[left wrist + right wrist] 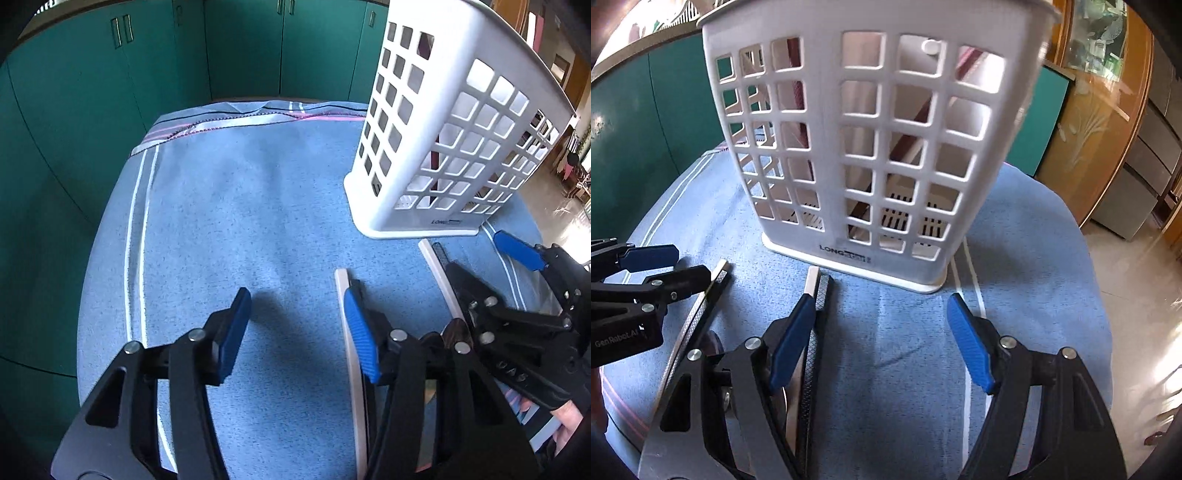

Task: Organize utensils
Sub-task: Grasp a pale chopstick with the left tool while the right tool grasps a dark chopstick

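Steel with black textured handles: two utensils flat on the blue cloth (pixel 897 354), handle ends toward the white basket (pixel 827 155). First utensil (pixel 818 295) just in front of the basket's base, its lower length tucked under the right tool's left finger. Second utensil (pixel 716 284) further left, close by the left tool (pixel 295 314). Kind of utensil hard to tell, working ends hidden under the tools. Inside the basket, a dark reddish handle (pixel 905 144) leaning behind the grid wall. Right tool (pixel 882 343) spread wide, clamped on nothing, hovering low over the cloth before the basket. Left tool likewise spread apart, nothing between its blue pads (pixel 360 332). Cloth draped over a round table. Green cabinets (pixel 110 92) behind, wooden furniture (pixel 1108 110) off to the right
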Available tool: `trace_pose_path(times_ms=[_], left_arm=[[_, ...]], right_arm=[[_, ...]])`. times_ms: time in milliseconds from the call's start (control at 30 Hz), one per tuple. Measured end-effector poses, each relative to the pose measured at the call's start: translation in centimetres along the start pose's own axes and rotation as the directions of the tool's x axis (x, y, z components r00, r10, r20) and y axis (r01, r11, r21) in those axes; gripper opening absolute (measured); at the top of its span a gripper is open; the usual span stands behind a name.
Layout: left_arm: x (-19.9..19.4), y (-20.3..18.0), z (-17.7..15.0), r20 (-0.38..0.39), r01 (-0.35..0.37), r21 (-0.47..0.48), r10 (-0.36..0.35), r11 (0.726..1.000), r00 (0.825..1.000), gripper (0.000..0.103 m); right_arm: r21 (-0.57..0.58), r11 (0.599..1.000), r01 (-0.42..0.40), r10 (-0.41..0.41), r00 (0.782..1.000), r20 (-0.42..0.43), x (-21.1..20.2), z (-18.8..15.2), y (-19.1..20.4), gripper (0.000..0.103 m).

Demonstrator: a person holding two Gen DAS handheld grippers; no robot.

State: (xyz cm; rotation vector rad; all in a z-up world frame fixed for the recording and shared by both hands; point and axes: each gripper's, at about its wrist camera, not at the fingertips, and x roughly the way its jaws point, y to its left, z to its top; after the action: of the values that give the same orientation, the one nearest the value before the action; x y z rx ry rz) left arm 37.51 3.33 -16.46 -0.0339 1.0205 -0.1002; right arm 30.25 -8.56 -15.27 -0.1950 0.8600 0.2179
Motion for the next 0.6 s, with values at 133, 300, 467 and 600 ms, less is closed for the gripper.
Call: trace_pose_path(times_ms=[133,300,467,600], left_arm=[[0.2,-0.6,0.1,0.001,-0.018,0.029,0.018,0.999,1.000,0.055],[0.1,-0.7,0.3,0.000,-0.037,0.040,0.037,0.999,0.999,0.064],[-0.2,-0.1,0.2,-0.005,-0.107,0.052,0.107,0.993,0.994,0.067],[-0.3,0.7,0.2,-0.010,-0.117,0.045,0.118,0.992,0.993,0.067]], right_arm=[[-0.019,1.000,0.012,-0.012,0.999,-0.033,1.1,0.5,1.3,0.072],[-0.033,0.999,0.030,-0.031,0.999,-0.037,1.4,0.7,1.7,0.072],[-0.025,0.998,0.057,-0.058,0.997,-0.042,0.8,0.3,0.2,0.072],[-0.009,0.997,0.078,-0.078,0.996,-0.050,0.6,0.1,-1.4,0.072]])
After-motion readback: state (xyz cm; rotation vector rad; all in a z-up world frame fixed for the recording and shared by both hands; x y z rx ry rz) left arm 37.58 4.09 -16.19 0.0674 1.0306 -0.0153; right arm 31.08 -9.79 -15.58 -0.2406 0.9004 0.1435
